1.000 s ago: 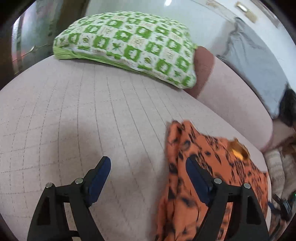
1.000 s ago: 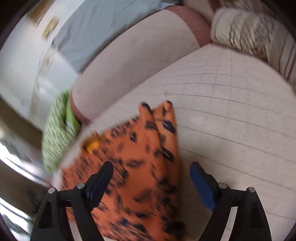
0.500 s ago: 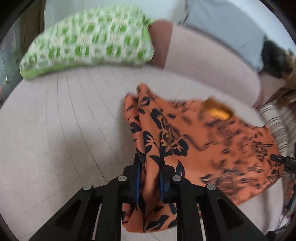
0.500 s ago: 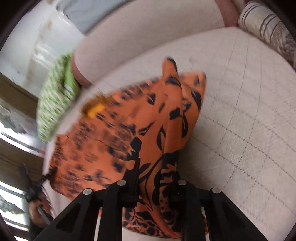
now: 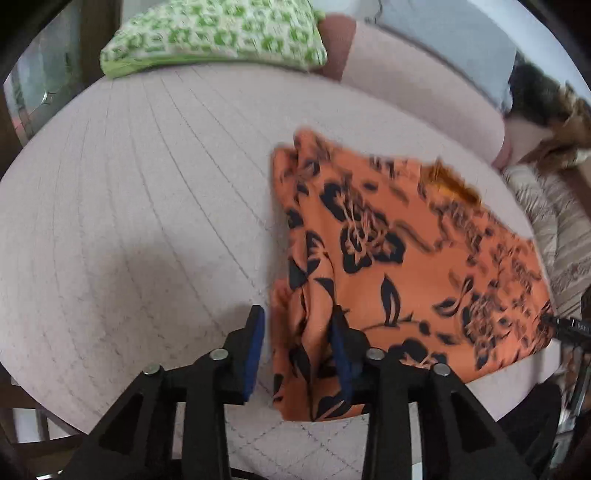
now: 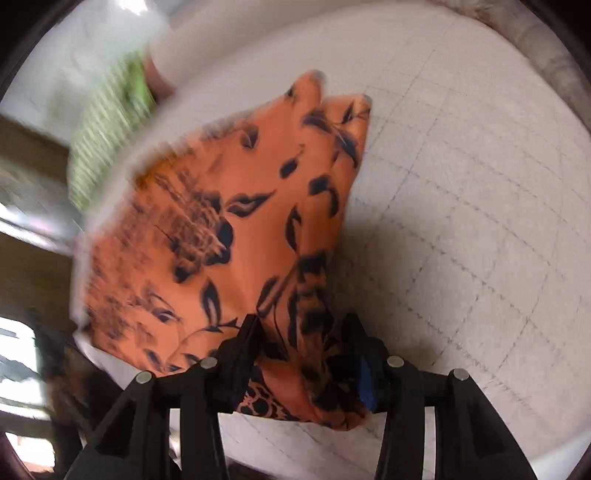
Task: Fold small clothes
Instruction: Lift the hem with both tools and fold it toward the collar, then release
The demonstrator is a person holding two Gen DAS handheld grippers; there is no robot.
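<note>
An orange garment with a black flower print (image 5: 388, 251) lies on the pale quilted couch seat (image 5: 147, 206). My left gripper (image 5: 297, 332) stands open, its jaws partly apart around a bunched fold at the garment's near left edge. In the right wrist view the same garment (image 6: 229, 229) lies spread ahead. My right gripper (image 6: 306, 350) is open too, its jaws partly apart with a bunched edge of the cloth between them. The right view is blurred.
A green and white checked pillow (image 5: 214, 33) lies at the far end of the seat. The couch backrest (image 5: 417, 88) runs along the right with a grey cloth (image 5: 450, 40) over it. A striped cushion (image 5: 554, 229) lies at the far right.
Both grippers closed on the garment's edges half a second ago and have now opened partway. The garment has shifted and lies flatter on the seat.
</note>
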